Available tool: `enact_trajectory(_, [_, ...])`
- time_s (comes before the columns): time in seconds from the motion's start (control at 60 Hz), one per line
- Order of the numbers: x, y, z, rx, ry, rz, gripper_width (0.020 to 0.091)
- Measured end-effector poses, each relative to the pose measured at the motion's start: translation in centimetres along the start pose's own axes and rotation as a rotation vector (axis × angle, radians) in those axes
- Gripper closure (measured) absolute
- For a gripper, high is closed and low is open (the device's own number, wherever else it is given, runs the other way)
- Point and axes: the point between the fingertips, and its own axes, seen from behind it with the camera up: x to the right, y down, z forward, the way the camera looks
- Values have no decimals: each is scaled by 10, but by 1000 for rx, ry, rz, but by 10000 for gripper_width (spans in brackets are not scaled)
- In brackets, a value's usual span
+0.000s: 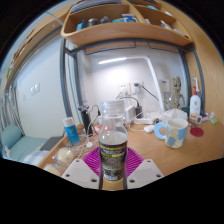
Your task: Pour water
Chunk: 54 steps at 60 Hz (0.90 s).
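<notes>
Gripper [113,172] fingers pinching clear bottle [113,150], holding it upright above wooden table [150,148]. Mug [175,128] sitting at two o'clock from bottle.

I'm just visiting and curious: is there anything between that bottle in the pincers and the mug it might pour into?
The bottle sits between the gripper fingers, which appear to press on it. The mug stands beyond, off to one side on the table. Nothing visible stands on the bare tabletop between them.

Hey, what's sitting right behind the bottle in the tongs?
Behind the bottle, held between the tongs, stands a clear glass container on the wooden desk. The bottle hides the container's base.
</notes>
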Motion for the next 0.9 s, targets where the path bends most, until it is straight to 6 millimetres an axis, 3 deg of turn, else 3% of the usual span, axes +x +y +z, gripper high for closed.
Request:
enact_trajectory(0.267, [71,-55,19,25,26,585,836])
enact_trajectory(0.367, [84,-66,33,-11,-5,809,838])
enact_trajectory(0.617, [100,-97,52,-84,-101,1484,816])
enact_trajectory(0.9, [115,-98,57,-226,-61,1852,814])
